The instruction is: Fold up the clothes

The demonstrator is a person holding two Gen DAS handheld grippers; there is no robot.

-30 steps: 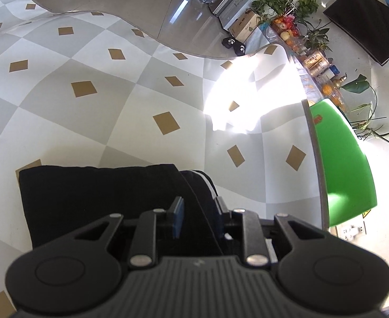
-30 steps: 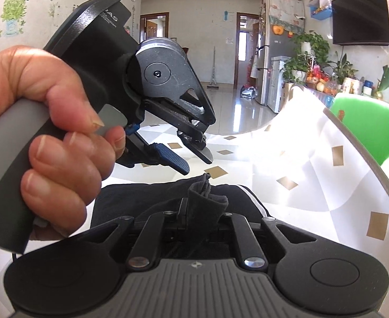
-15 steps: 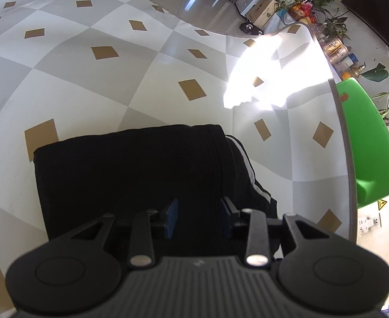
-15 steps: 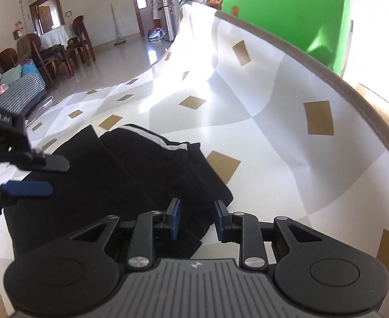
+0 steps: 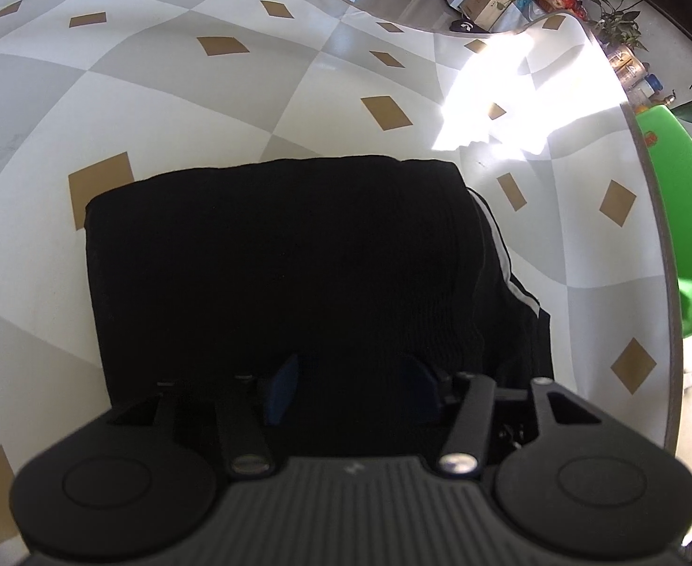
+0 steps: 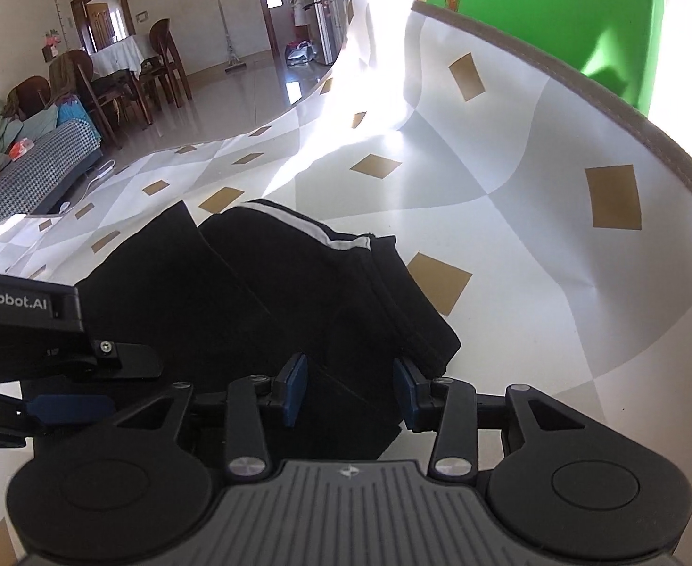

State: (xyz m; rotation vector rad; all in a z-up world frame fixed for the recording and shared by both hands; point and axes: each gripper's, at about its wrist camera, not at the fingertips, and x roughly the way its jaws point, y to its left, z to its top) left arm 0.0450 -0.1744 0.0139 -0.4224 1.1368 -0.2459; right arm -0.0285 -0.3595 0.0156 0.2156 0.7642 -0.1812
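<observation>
Black garment (image 5: 275,259) lies folded into a compact stack on the counter (image 5: 181,108), white-striped layer protruding at 3 o'clock. Left claw (image 5: 346,377) and right claw (image 6: 348,389), jaws just opening, stand apart over its near edge; folding appears nearly complete.

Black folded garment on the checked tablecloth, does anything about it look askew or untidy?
Slightly. On the black folded garment, a lower layer with a white stripe sticks out past the top fold's right edge, toward the green chair.
</observation>
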